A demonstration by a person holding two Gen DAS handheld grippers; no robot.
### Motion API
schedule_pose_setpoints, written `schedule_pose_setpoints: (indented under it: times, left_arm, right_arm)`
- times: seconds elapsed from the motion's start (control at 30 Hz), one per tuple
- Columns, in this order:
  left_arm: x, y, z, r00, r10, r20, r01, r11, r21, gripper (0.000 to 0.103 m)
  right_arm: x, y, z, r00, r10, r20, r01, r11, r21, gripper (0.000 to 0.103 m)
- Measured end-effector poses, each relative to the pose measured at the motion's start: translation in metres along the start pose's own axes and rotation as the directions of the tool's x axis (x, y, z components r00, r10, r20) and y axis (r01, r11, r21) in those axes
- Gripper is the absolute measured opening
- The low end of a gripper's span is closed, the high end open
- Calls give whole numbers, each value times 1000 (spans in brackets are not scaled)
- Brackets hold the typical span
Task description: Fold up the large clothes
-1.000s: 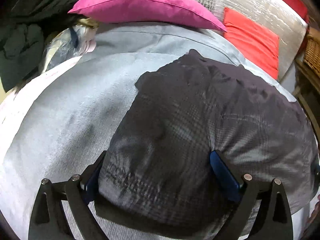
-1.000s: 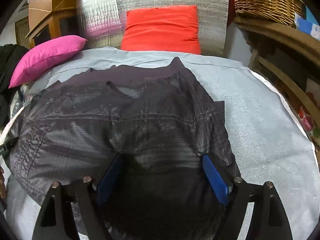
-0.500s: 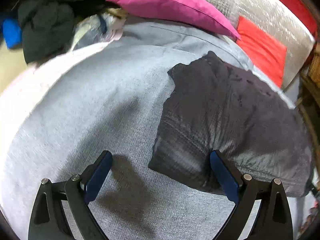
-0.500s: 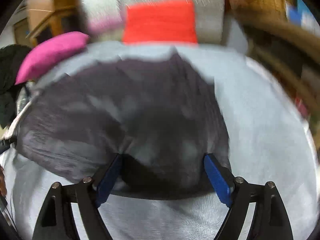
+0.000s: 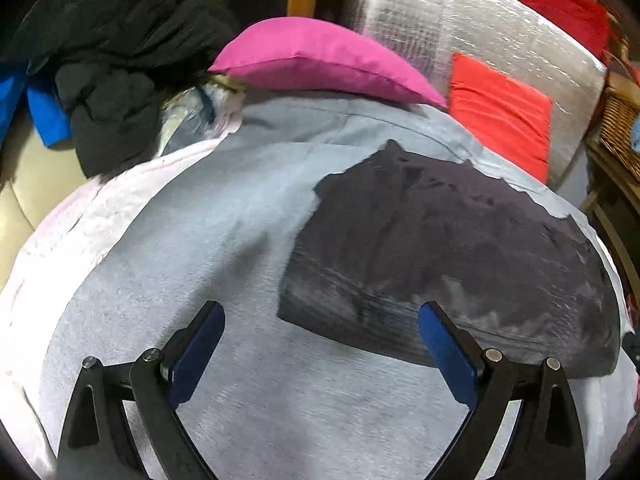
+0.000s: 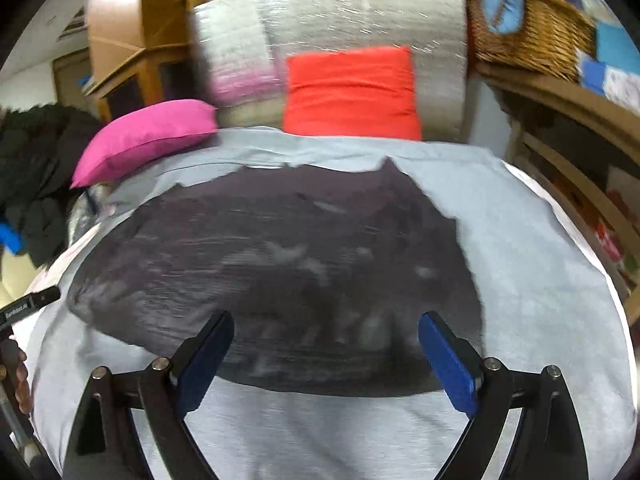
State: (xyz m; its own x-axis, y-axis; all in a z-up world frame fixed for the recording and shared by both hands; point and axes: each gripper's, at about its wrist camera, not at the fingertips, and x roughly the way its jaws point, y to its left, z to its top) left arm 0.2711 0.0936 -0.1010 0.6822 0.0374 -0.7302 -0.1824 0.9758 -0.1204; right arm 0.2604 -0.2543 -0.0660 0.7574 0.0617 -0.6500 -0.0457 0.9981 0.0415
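Broadly, a grey sheet (image 5: 168,264) covers the bed, and the dark garment (image 6: 280,272) lies flat on its middle, apparently folded, though blur hides its creases. Far behind sit a red cushion (image 6: 352,92) and, to its left, a pink pillow (image 5: 320,56). Nearest, the left gripper (image 5: 320,352) and right gripper (image 6: 326,354) hover with jaws spread wide, holding nothing.

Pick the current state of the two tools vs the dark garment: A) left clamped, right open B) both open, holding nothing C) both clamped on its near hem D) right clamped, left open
B: the left tool and the right tool both show jaws spread wide with no cloth between them, while the dark garment lies on the grey sheet.
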Motion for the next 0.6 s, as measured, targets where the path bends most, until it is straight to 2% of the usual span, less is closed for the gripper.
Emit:
schedule_pose_setpoints:
  times: [0.17, 0.23, 0.27, 0.37, 0.47, 0.53, 0.6]
  left_arm:
    - [5, -10, -7, 1000, 3, -6, -3, 999, 41, 98]
    - [16, -12, -11, 999, 11, -34, -10, 999, 45, 98]
    - [26, -13, -14, 997, 17, -72, -13, 998, 53, 98]
    - [48, -11, -20, 984, 41, -172, -26, 996, 87, 98]
    - [37, 0, -9, 992, 19, -121, -11, 998, 63, 98]
    - [27, 11, 3, 997, 1, -76, 2, 999, 43, 98]
    - [21, 22, 12, 999, 16, -40, -15, 1000, 20, 98]
  right_arm:
    - [22, 19, -15, 999, -3, -36, 2, 1000, -27, 95]
    - [45, 21, -28, 992, -28, -120, 23, 999, -38, 95]
    - [51, 19, -32, 988, -34, -147, 28, 999, -39, 95]
    - [51, 21, -35, 990, -39, -133, 31, 998, -62, 95]
    - [34, 10, -23, 994, 10, -106, -11, 1000, -12, 95]
    - [20, -15, -14, 997, 21, -78, -17, 998, 54, 95]
    - [14, -42, -9, 997, 14, -73, -5, 992, 125, 95]
